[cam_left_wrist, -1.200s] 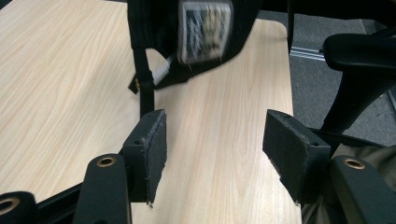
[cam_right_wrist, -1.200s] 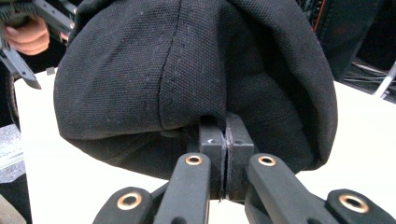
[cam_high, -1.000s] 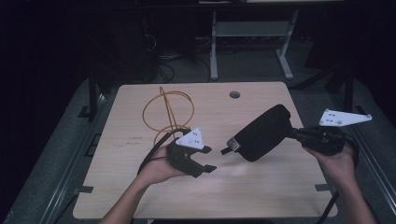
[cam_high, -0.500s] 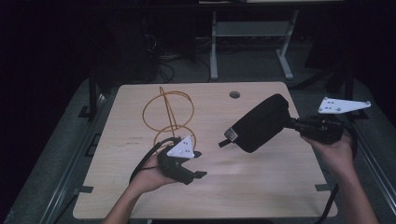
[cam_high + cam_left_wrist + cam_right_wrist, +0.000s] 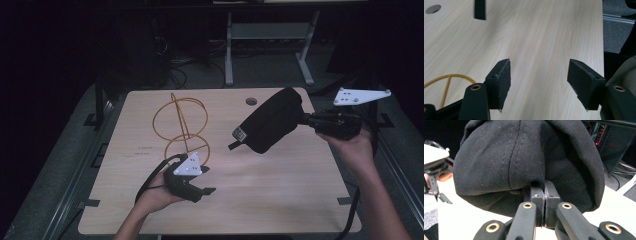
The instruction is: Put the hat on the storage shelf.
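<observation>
Right gripper [image 5: 306, 119] at three o'clock, jaws clamped on a black bag [image 5: 272, 120] held above the bench [image 5: 280, 190]; left gripper [image 5: 207, 191] at seven o'clock, jaws wide.

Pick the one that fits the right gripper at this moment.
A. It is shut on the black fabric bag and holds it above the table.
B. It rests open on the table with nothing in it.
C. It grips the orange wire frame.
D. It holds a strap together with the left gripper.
A: in the right gripper view the right gripper has its jaws pressed together on a fold of the black fabric bag, which hangs clear of the table in the high view.
</observation>
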Demonstrator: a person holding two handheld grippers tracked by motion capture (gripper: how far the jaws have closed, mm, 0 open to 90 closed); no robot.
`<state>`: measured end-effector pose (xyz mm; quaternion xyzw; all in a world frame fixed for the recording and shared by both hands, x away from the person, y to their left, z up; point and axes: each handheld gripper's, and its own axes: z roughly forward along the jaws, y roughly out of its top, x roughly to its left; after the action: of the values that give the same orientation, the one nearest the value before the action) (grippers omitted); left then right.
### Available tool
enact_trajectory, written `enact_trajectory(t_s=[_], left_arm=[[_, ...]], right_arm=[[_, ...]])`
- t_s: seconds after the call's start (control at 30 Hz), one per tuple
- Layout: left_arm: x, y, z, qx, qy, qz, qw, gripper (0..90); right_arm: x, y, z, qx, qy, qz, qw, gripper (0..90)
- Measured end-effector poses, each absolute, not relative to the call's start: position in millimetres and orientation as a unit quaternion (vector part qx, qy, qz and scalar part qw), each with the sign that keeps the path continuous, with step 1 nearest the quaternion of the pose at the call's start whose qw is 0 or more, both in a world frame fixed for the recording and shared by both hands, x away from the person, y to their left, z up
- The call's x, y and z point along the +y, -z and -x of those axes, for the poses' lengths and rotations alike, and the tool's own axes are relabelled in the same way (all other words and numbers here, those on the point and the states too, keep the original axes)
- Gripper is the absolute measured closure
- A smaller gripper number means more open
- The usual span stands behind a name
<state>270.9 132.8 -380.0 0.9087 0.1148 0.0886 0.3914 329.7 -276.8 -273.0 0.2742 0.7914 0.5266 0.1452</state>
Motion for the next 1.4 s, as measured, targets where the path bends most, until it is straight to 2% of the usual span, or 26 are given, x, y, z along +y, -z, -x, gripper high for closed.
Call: enact_trajectory(t_s=[0.37, 1.4], left_arm=[[137.8, 386.9, -269.1, 0.114, -0.094, -0.912, 0.383, 34.3], [133.4, 390.6, -262.4, 0.094, -0.094, -0.917, 0.375, 34.3]], right_arm=[[-247.0, 246.1, -342.7, 0.801, -0.528, -0.241, 0.146, 88.4], [-131.1, 192.0, -396.5, 0.848, -0.496, -0.162, 0.093, 88.3]])
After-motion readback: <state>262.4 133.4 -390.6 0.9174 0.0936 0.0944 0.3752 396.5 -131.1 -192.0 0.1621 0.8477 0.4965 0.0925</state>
